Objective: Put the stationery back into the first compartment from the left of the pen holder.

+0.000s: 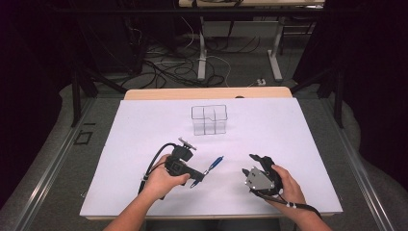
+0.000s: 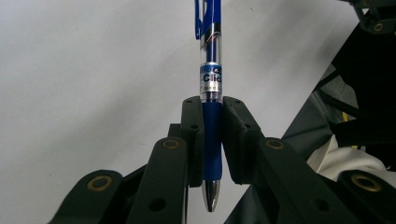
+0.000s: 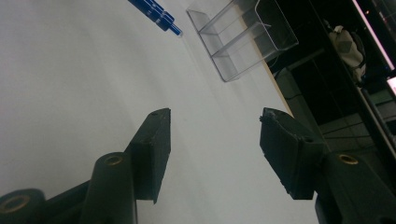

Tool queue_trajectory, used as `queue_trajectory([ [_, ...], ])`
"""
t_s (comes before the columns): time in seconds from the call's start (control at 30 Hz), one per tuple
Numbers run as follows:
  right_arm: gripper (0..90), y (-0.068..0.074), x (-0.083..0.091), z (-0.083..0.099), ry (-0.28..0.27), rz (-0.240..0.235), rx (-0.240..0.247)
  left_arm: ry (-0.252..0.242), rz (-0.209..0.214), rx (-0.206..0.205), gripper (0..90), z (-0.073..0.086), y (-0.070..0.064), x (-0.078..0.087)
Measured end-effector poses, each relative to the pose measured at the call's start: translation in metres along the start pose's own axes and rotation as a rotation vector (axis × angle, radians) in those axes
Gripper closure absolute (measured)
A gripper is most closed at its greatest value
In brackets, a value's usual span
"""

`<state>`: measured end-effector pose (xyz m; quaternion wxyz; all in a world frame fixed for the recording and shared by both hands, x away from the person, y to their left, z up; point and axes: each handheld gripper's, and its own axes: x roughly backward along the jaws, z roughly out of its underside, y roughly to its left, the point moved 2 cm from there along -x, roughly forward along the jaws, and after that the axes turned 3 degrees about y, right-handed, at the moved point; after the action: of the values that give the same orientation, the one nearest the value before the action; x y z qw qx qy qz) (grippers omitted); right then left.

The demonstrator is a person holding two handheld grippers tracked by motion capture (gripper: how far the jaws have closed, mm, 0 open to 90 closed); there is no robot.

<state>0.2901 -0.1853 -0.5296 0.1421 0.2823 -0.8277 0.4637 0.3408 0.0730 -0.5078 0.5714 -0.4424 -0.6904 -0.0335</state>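
Pen gripped, tray not yet reached

My left fingers [image 2: 212, 140] are clamped on the blue pen [image 2: 211, 100], low over the bench [image 1: 144, 125]; my right fingers [image 3: 215, 140] gape wide, holding nothing. The clear organizer [image 1: 209, 119] waits at 12 o'clock, so the drop-in remains.

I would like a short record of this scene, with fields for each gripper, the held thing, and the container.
left gripper: shut on the blue pen, gripping its blue grip part, metal tip toward the camera
right gripper: open, holding nothing, above the white table
clear box: upright at the far middle of the table, with dividers, looks empty
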Motion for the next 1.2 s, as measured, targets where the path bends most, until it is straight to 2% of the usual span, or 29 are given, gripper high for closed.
queue_trajectory([
  [0.07, 43.9, 0.004, -0.001, -0.001, -0.013, 0.004, 0.025, -0.002, 0.000, 0.000, 79.9, 0.000, -0.001, 0.000],
  [0.13, 44.2, 0.006, -0.001, -0.002, 0.003, 0.004, 0.046, 0.001, 0.004, 0.003, 80.0, 0.000, -0.002, 0.000],
  [0.2, 44.2, 0.008, -0.002, -0.003, -0.015, 0.002, 0.058, 0.000, 0.004, -0.004, 79.9, 0.000, -0.003, 0.000],
  [0.23, 44.3, 0.009, -0.001, -0.004, -0.006, 0.006, 0.046, 0.003, 0.005, -0.010, 79.9, -0.001, -0.003, 0.000],
  [0.37, 44.9, 0.011, -0.001, -0.006, -0.033, 0.003, 0.059, -0.002, 0.011, -0.010, 79.9, -0.001, -0.005, -0.001],
  [0.4, 44.9, 0.012, -0.001, -0.006, -0.036, 0.008, 0.043, -0.001, 0.014, -0.005, 79.9, -0.001, -0.006, -0.001],
  [0.47, 45.0, 0.010, 0.000, -0.006, -0.014, 0.009, 0.088, -0.001, 0.015, -0.006, 80.0, -0.001, -0.007, -0.001],
  [0.5, 45.0, 0.011, -0.001, -0.006, -0.030, 0.010, 0.098, 0.002, 0.016, -0.013, 80.0, -0.002, -0.007, -0.001],
  [0.53, 45.0, 0.011, 0.000, -0.006, -0.014, 0.007, 0.105, 0.001, 0.016, -0.013, 80.0, -0.002, -0.007, -0.001],
  [0.57, 45.1, 0.011, -0.001, -0.006, -0.023, 0.006, 0.127, 0.003, 0.015, -0.012, 79.9, -0.003, -0.007, -0.001],
  [0.6, 45.1, 0.012, -0.001, -0.006, -0.021, 0.009, 0.125, 0.004, 0.016, -0.011, 80.0, -0.003, -0.007, 0.000],
  [0.63, 45.0, 0.012, -0.003, -0.007, -0.041, 0.019, 0.152, 0.002, 0.016, -0.011, 79.9, -0.004, -0.006, -0.001],
  [0.67, 45.1, 0.014, -0.004, -0.007, -0.040, 0.013, 0.143, 0.004, 0.015, -0.015, 79.9, -0.004, -0.006, -0.001],
  [0.7, 45.2, 0.013, -0.005, -0.007, -0.039, 0.011, 0.185, 0.005, 0.014, -0.014, 80.0, -0.004, -0.006, -0.001],
  [0.87, 50.3, 0.016, -0.005, -0.014, -0.051, 0.011, 0.245, 0.008, 0.015, -0.013, 80.0, -0.005, -0.005, -0.001],
  [0.93, 50.8, 0.018, -0.008, -0.017, -0.052, -0.002, 0.269, 0.011, 0.019, -0.006, 80.0, -0.005, -0.005, -0.002],
  [0.97, 50.8, 0.018, -0.009, -0.018, -0.045, 0.016, 0.287, 0.012, 0.019, -0.004, 80.0, -0.005, -0.005, -0.002],
  [1.0, 50.7, 0.019, -0.011, -0.020, -0.040, 0.009, 0.295, 0.014, 0.020, -0.004, 80.0, -0.005, -0.004, -0.002],
  [1.13, 52.9, 0.021, -0.017, -0.028, -0.053, 0.007, 0.364, 0.014, 0.019, -0.003, 80.0, -0.005, -0.002, -0.002],
  [1.2, 54.6, 0.024, -0.019, -0.031, -0.059, 0.006, 0.379, 0.012, 0.019, 0.007, 80.0, -0.005, 0.000, -0.002],
])
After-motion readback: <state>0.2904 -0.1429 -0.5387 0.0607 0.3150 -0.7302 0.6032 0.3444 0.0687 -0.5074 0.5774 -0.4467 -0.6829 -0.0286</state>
